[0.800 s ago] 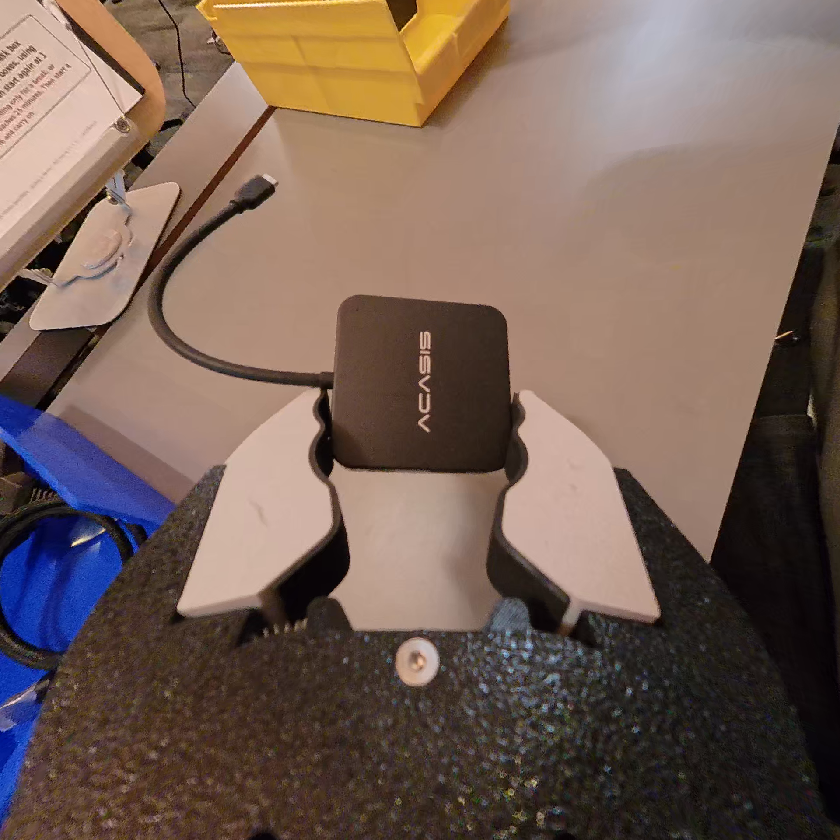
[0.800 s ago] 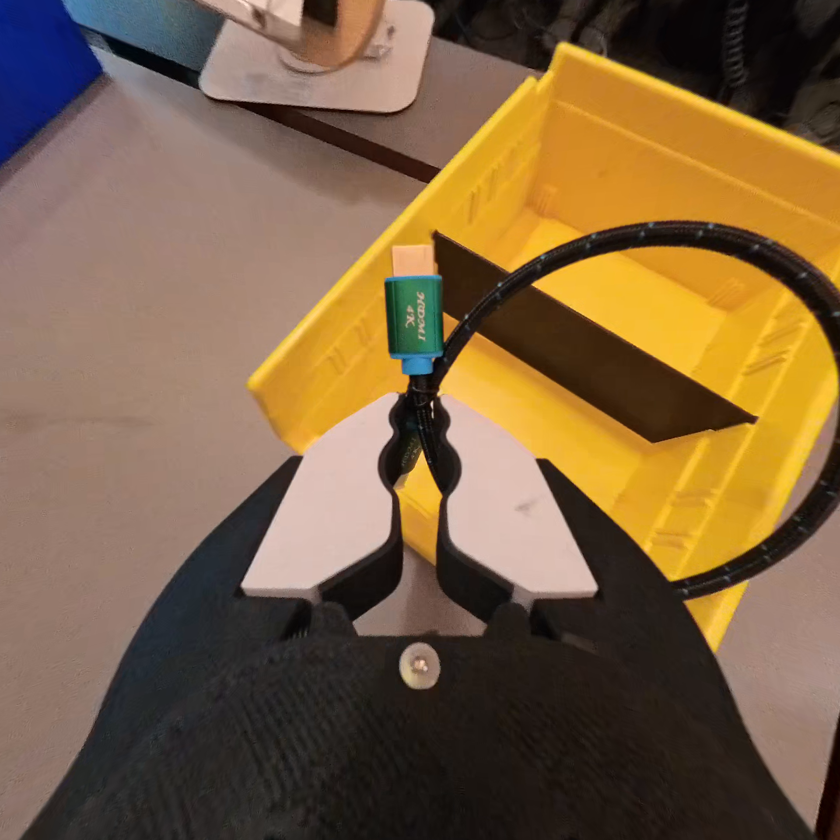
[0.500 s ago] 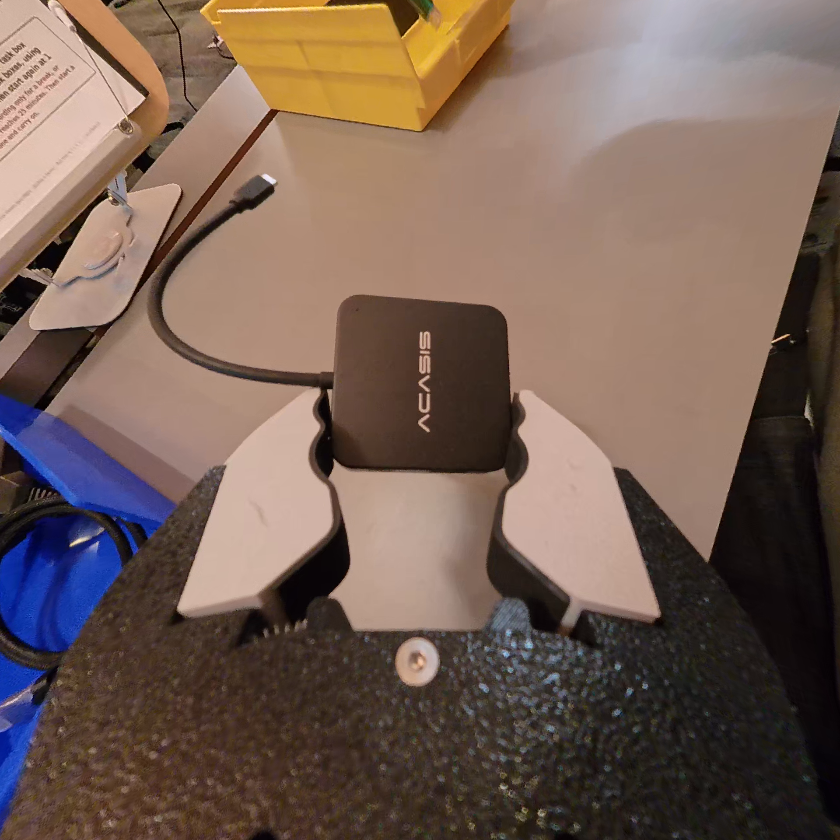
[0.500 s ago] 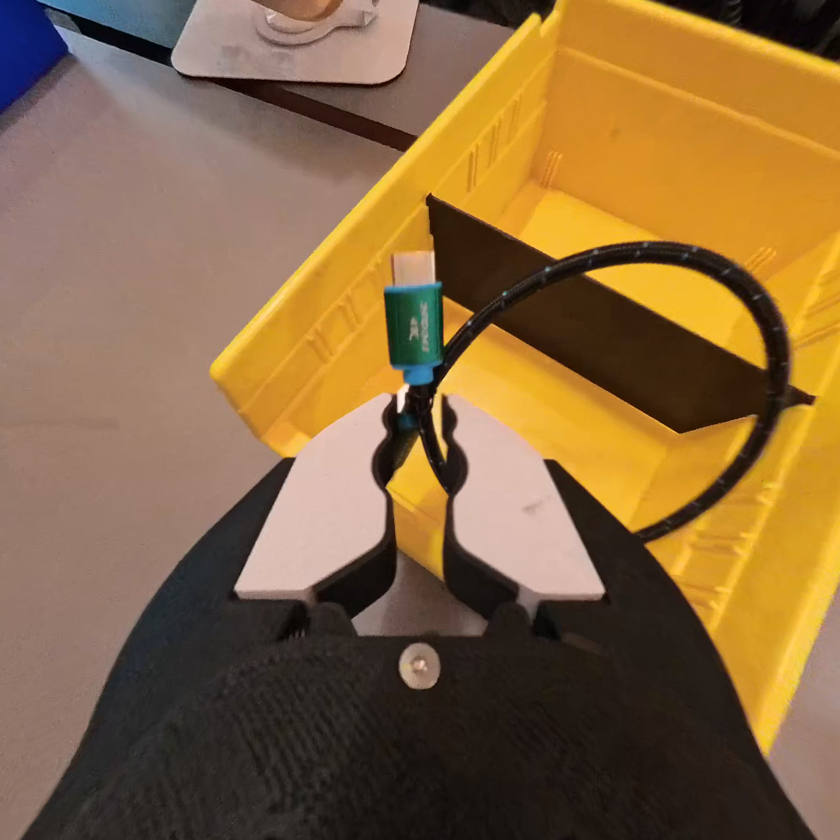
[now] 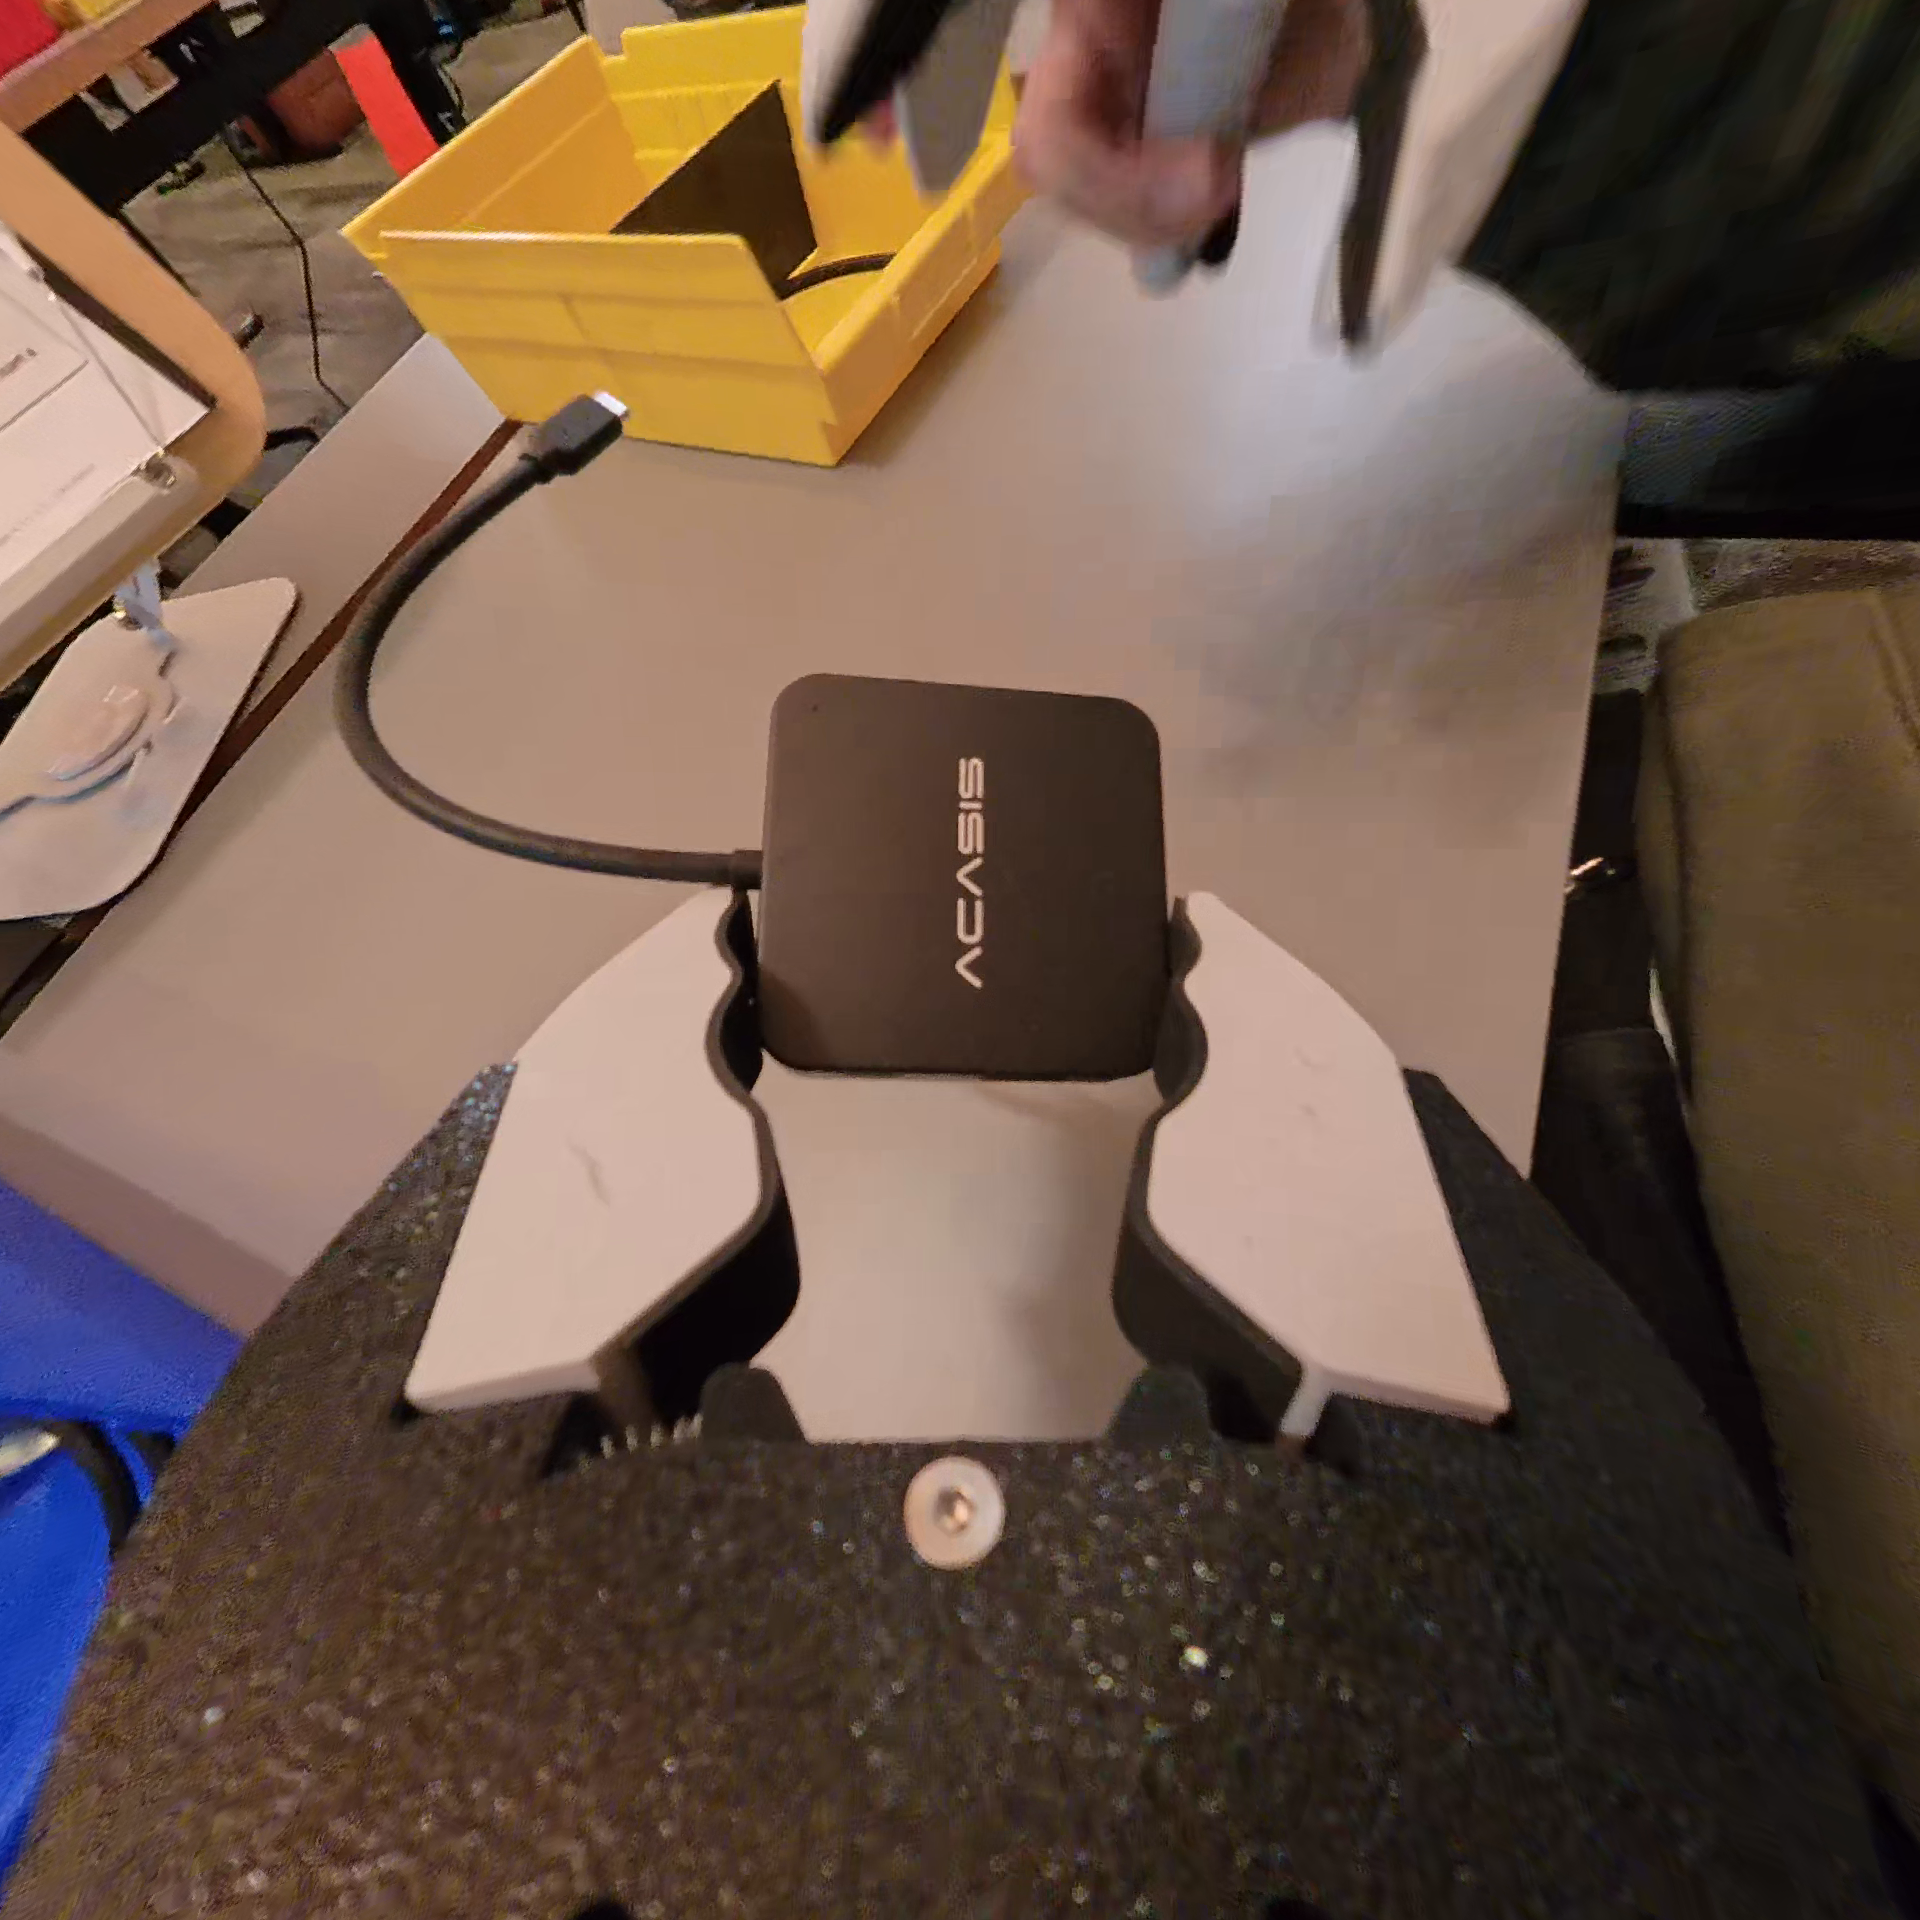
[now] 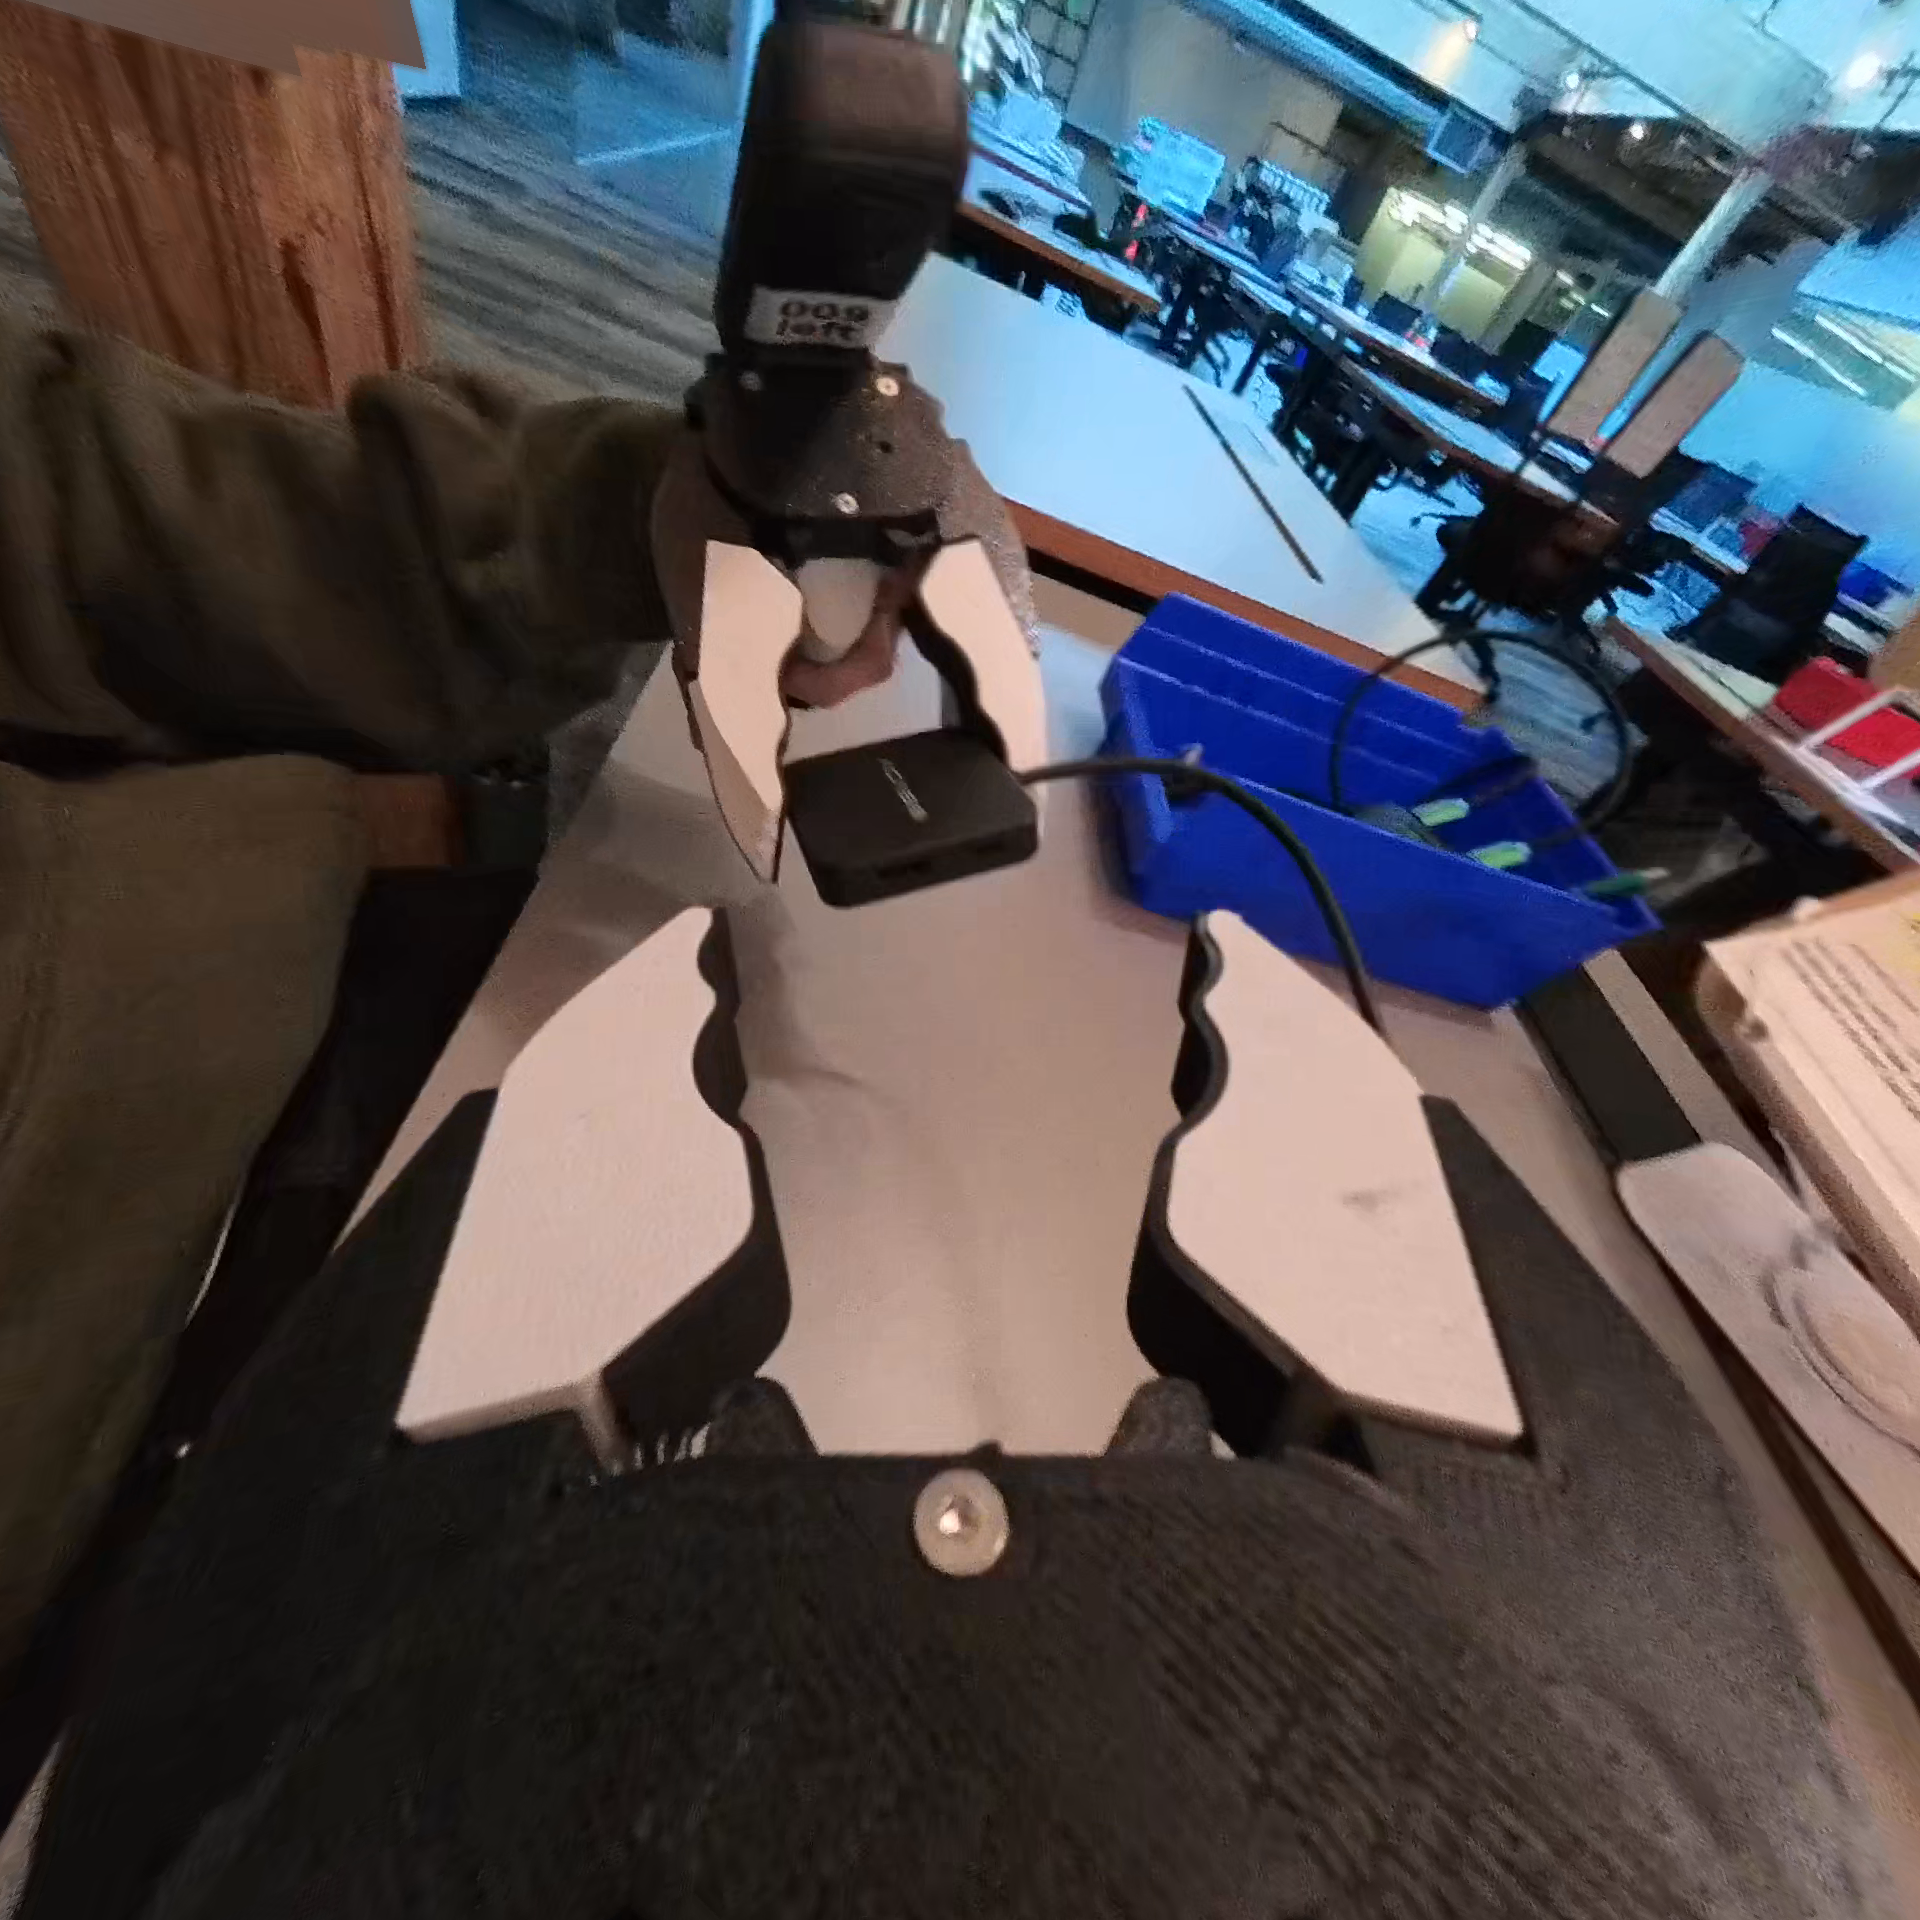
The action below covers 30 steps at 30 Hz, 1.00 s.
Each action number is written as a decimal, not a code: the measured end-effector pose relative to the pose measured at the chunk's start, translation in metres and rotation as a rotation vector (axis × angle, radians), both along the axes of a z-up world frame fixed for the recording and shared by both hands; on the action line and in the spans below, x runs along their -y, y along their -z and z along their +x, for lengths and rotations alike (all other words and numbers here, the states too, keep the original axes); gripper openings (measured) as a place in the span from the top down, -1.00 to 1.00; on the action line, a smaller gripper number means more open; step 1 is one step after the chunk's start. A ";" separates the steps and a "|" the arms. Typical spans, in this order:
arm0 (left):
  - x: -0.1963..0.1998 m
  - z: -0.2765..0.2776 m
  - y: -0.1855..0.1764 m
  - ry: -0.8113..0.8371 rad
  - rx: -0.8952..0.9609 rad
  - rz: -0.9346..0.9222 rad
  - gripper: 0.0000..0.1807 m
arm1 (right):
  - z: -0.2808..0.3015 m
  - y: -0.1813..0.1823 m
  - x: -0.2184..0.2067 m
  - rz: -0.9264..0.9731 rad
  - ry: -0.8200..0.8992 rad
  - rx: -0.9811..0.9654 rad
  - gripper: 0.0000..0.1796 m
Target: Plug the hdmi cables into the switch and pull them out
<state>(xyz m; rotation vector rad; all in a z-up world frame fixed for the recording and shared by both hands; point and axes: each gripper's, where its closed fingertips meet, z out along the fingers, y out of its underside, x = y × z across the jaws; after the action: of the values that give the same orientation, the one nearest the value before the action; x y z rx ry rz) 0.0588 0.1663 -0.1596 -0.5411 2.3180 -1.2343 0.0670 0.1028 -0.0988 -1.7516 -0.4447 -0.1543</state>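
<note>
My left gripper (image 5: 956, 914) is shut on the black square switch (image 5: 961, 883) and holds it by its two sides above the grey table (image 5: 1143, 540). The switch's own black lead curves left to a loose plug (image 5: 582, 421). My right gripper (image 6: 956, 935) is open and empty. It faces the left gripper (image 6: 883, 810) and the switch (image 6: 914, 816), whose ports point toward it. In the left wrist view the right gripper (image 5: 1143, 135) is a blur at the top, in a hand. A black cable (image 5: 842, 272) lies in the yellow bin (image 5: 665, 301).
A blue bin (image 6: 1351, 894) with several green-plugged cables (image 6: 1444, 812) stands beside the switch; it also shows in the left wrist view (image 5: 62, 1403). A paper holder on a metal base (image 5: 104, 436) stands left of the table. The person's sleeve (image 6: 260, 561) reaches in.
My right gripper has let go of the green-plugged HDMI cable over the yellow bin, opened, and swung round to face the switch. The left gripper still holds the switch.
</note>
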 end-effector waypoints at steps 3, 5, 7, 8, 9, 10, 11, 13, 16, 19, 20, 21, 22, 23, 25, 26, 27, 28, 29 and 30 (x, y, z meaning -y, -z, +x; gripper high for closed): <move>0.006 -0.006 -0.003 0.029 -0.001 -0.001 0.18 | -0.020 0.029 -0.036 -0.034 -0.050 0.052 0.04; 0.010 -0.010 -0.005 0.053 -0.007 -0.013 0.18 | -0.026 0.039 -0.050 -0.032 -0.072 0.033 0.00; 0.013 -0.014 -0.006 0.080 -0.010 -0.015 0.18 | -0.030 0.035 -0.056 0.048 -0.102 0.001 0.10; 0.014 -0.016 -0.005 0.091 -0.013 -0.008 0.18 | -0.035 0.036 -0.054 0.051 -0.131 -0.008 0.14; 0.015 -0.017 -0.004 0.101 -0.013 0.000 0.18 | -0.037 0.038 -0.054 0.036 -0.141 -0.002 0.13; 0.016 -0.018 -0.004 0.110 -0.013 0.005 0.18 | -0.038 0.037 -0.053 0.040 -0.144 0.009 0.16; 0.018 -0.019 -0.003 0.118 -0.016 0.007 0.18 | -0.038 0.037 -0.052 0.048 -0.142 0.018 0.20; 0.020 -0.020 -0.002 0.125 -0.019 0.010 0.18 | -0.037 0.037 -0.049 0.053 -0.152 0.020 0.24; 0.024 -0.018 0.000 0.118 -0.030 0.009 0.18 | -0.034 0.039 -0.046 0.028 -0.158 0.010 0.24; 0.023 -0.007 -0.004 0.063 0.040 0.008 0.19 | -0.024 0.037 -0.042 0.021 -0.101 0.090 0.24; 0.019 0.001 -0.007 0.009 0.065 0.001 0.19 | -0.015 0.032 -0.039 0.030 -0.053 0.103 0.24; 0.014 0.007 -0.010 -0.038 0.080 -0.005 0.17 | 0.001 0.026 -0.035 0.043 0.018 0.101 0.24; 0.009 0.010 -0.012 -0.069 0.090 -0.012 0.17 | 0.021 0.018 -0.028 0.071 0.112 0.101 0.24; 0.005 0.011 -0.014 -0.088 0.097 -0.016 0.19 | 0.046 0.007 -0.018 0.116 0.228 0.103 0.24; -0.003 0.011 -0.013 -0.100 0.097 -0.008 0.27 | 0.106 -0.020 0.016 0.235 0.502 0.086 0.24; -0.007 0.011 -0.011 -0.104 0.093 -0.001 0.28 | 0.138 -0.033 0.039 0.299 0.644 0.089 0.25; -0.011 0.011 -0.010 -0.110 0.089 0.005 0.29 | 0.169 -0.044 0.065 0.357 0.784 0.094 0.24; -0.014 0.012 -0.008 -0.116 0.082 0.007 0.30 | 0.199 -0.053 0.089 0.392 0.904 0.084 0.24; -0.016 0.013 -0.008 -0.121 0.076 0.004 0.31 | 0.227 -0.058 0.111 0.406 0.996 0.077 0.24; -0.017 0.013 -0.007 -0.123 0.071 -0.002 0.32 | 0.255 -0.061 0.130 0.408 1.074 0.075 0.24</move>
<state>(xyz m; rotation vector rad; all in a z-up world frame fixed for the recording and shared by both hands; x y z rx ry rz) 0.0720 0.1829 -0.1526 -0.6208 2.1909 -1.1786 0.3221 -0.0269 -0.0380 -1.4121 0.4948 -0.9954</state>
